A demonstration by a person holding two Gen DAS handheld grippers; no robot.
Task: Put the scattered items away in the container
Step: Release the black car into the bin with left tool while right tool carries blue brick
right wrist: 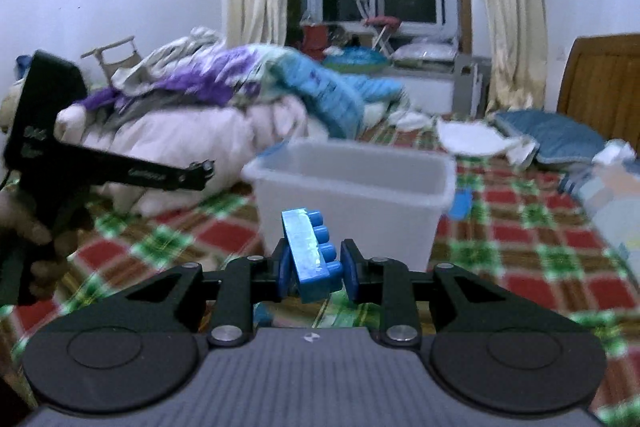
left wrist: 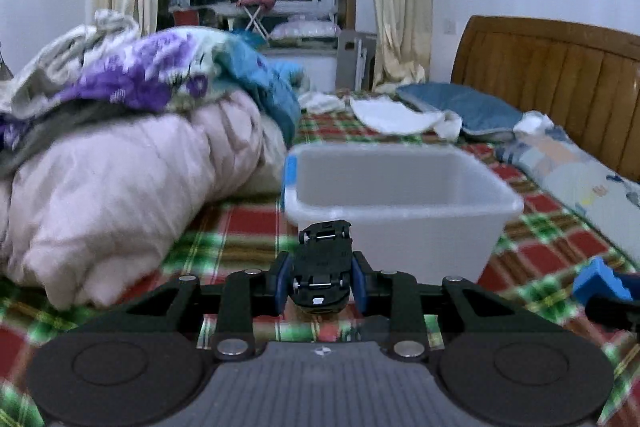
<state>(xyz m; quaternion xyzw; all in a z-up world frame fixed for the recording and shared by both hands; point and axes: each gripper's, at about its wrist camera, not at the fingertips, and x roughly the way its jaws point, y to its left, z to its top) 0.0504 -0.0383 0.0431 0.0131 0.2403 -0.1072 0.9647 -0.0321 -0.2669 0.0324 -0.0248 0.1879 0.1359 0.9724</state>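
My left gripper (left wrist: 320,281) is shut on a black toy car (left wrist: 323,263), held belly-up just in front of the translucent white container (left wrist: 400,183) on the plaid bed. My right gripper (right wrist: 316,269) is shut on a blue building block (right wrist: 312,255), studs facing right, held in front of the same container (right wrist: 352,187). The block and right gripper tip also show at the right edge of the left wrist view (left wrist: 600,283). The left gripper's black body shows at the left of the right wrist view (right wrist: 60,147). The container's inside bottom is hidden.
A heap of pink, purple and blue bedding (left wrist: 132,147) lies left of the container. A blue pillow (left wrist: 460,111) and white cloths (left wrist: 396,115) lie behind it by the wooden headboard (left wrist: 560,75). A patterned pillow (left wrist: 580,179) lies at the right.
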